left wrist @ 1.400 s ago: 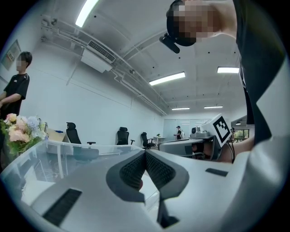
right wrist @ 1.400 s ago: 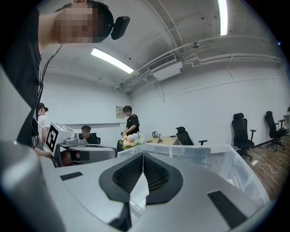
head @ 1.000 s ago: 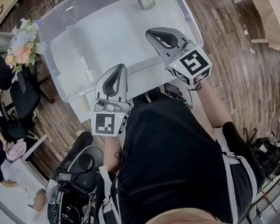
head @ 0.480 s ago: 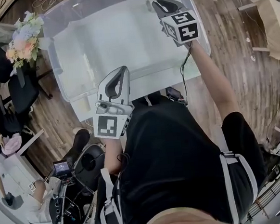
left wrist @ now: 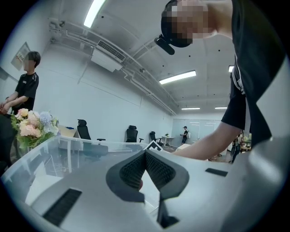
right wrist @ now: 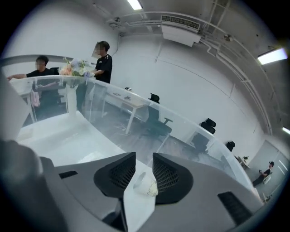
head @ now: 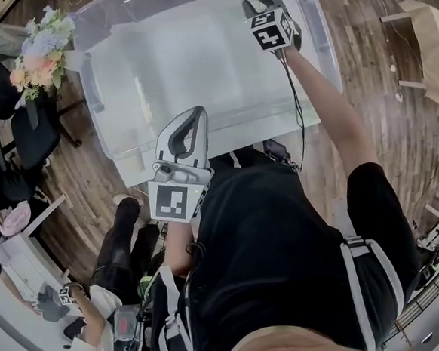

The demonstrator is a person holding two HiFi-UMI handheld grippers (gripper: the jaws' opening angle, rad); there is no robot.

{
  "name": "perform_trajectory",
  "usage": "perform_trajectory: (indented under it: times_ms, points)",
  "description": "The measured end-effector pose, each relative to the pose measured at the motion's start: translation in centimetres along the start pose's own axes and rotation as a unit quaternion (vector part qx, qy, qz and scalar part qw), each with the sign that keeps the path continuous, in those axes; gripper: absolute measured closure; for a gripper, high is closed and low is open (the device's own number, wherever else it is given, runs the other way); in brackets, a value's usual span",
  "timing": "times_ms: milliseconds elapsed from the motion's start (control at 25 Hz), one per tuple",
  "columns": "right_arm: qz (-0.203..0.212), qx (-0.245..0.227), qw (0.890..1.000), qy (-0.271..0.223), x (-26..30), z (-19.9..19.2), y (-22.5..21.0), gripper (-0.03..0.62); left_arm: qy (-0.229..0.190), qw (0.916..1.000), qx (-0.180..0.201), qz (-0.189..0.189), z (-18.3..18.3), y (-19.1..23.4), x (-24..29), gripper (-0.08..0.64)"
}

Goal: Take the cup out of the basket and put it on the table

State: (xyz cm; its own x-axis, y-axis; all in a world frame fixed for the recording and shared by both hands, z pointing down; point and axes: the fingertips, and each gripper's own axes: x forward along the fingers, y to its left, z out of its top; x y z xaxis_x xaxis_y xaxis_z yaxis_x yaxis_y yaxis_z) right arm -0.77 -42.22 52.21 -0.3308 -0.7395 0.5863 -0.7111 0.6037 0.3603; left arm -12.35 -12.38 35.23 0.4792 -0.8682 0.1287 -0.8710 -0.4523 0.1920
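Observation:
A small white paper cup (right wrist: 146,183) lies on its side on the floor of the clear plastic basket (head: 97,82), in the far right corner. My right gripper (head: 260,3) is reached deep into that corner. Its jaws are opening, and in the right gripper view the cup lies between the fingertips of the right gripper (right wrist: 144,159) with a gap at the left pad. In the head view the gripper hides the cup. My left gripper (head: 194,114) hangs over the basket's near rim, and the left gripper view shows it (left wrist: 145,155) shut and empty.
The basket stands on a white table (head: 128,169) with wooden floor all round. A flower bouquet (head: 40,52) stands beyond the left end. People stand and sit at the left (head: 89,348). A cardboard box (head: 429,33) lies at the right.
My right gripper has travelled from the basket's near rim to its far right corner and now covers the cup. The left gripper has hardly moved.

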Motion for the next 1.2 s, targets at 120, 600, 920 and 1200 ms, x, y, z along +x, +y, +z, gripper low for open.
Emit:
perform_trajectory:
  times_ms: [120,600,920,1200]
  points:
    - [-0.01,-0.016,1.0,0.014,2.3,-1.3,0.2,0.477,0.004,1.0,0.0,0.004,-0.2,0.6,0.0,0.543]
    - [-0.059,0.069,0.993,0.072,8.7,-5.5,-0.1,0.465,0.013,0.9996,-0.002,0.023,-0.1,2.4,-0.3,0.543]
    - [-0.076,0.025,0.991,0.111,11.3,-8.4,1.1,0.445,0.026,0.9991,-0.009,0.031,-1.0,3.4,-0.3,0.543]
    - [-0.094,-0.041,0.984,0.143,12.8,-10.7,1.3,0.43,0.03,0.999,-0.011,0.031,-1.3,3.7,-0.1,0.543]
